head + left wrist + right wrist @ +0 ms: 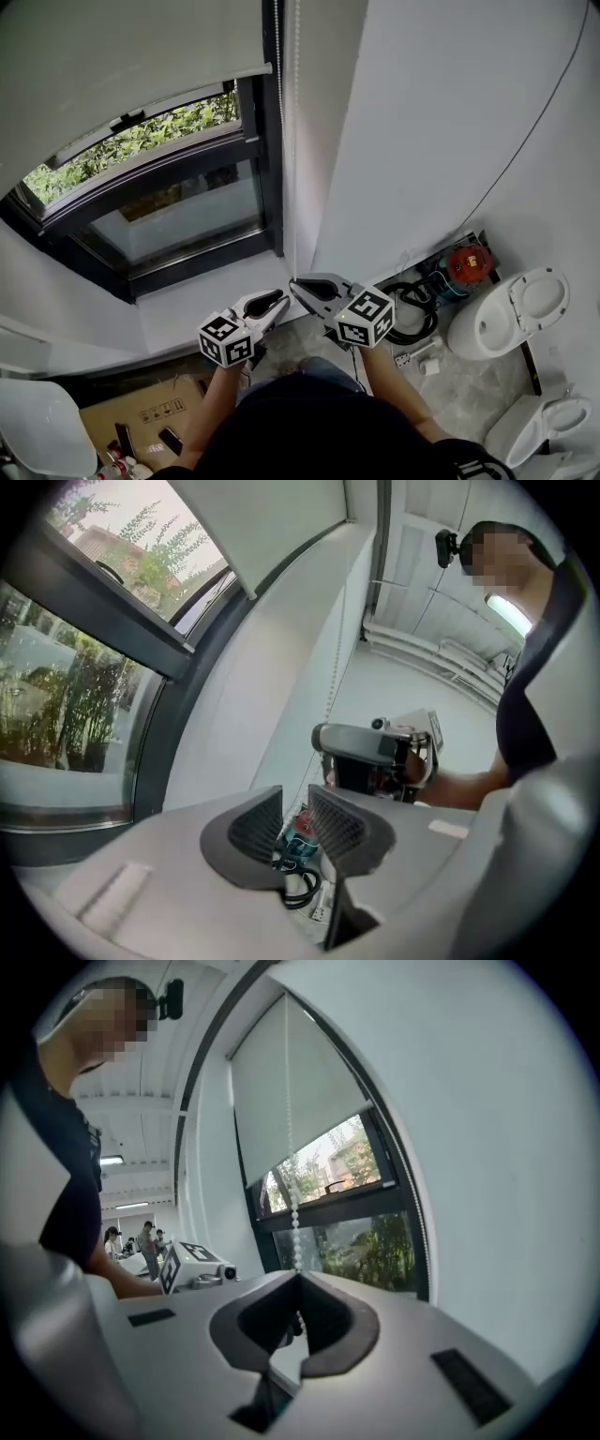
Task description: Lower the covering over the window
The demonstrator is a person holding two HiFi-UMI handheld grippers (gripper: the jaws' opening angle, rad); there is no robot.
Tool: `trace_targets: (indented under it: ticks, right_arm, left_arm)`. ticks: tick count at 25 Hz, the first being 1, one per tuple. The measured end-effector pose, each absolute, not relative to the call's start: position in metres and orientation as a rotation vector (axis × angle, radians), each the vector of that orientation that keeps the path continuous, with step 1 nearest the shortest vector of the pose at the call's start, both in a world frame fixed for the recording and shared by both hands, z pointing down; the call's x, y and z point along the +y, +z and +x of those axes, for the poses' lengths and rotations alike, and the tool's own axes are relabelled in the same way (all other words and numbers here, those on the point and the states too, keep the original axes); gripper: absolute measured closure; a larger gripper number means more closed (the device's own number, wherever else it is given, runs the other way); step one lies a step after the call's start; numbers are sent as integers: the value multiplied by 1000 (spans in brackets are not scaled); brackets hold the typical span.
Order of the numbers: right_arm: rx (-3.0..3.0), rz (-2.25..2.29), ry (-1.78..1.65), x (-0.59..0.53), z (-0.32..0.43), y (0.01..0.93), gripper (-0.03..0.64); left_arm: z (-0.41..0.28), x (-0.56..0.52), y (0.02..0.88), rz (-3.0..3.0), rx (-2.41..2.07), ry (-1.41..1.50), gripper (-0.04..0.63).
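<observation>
Right tongs (298,1279) clamp bead chain (295,1222) (grip unclear overhead); left tongs (295,806) apart.

- The left gripper (281,303) sat low in the centre of the head view, with its fingers (255,825) apart and gripping nothing.
- The right gripper (296,284), just beside it, had its fingers (330,1321) closed on the bead chain (294,1222).
- The left forearm (214,403) and right forearm (389,380) reached up from the bottom edge.

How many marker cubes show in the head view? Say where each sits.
2: left cube on the left tongs, right cube on the right tongs. None looks hidden.
</observation>
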State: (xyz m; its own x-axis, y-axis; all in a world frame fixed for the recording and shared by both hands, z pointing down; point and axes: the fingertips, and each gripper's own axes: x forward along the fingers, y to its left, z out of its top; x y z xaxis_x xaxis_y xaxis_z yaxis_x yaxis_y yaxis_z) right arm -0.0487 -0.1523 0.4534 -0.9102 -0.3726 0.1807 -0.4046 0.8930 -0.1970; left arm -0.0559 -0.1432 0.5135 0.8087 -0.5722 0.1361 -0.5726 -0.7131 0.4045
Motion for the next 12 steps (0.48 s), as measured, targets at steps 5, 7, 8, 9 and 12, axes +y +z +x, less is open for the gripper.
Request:
trace_targets:
  ticks: [5,7,8,9,12]
  right_arm:
    - [-2784,609,212,-159,-50,473,604]
    - [-2741,604,225,-158,-48,490,604]
    - [-2750,608,256,-156,-48,493,604]
    - [-2763,609,282,-153,-49,494,604]
    - [-2757,579,279,-149,-57,496,604]
  left_arm:
    - [-60,-142,508,2572,-856,-17,504]
    - [-61,-141,506,2574,-859,-25,505]
    - [-61,-140,506,2575,-859,-26,505]
    - [-61,-140,505,2574,-858,-27,505]
    - [-61,-140,506,2577,-858,-22,505]
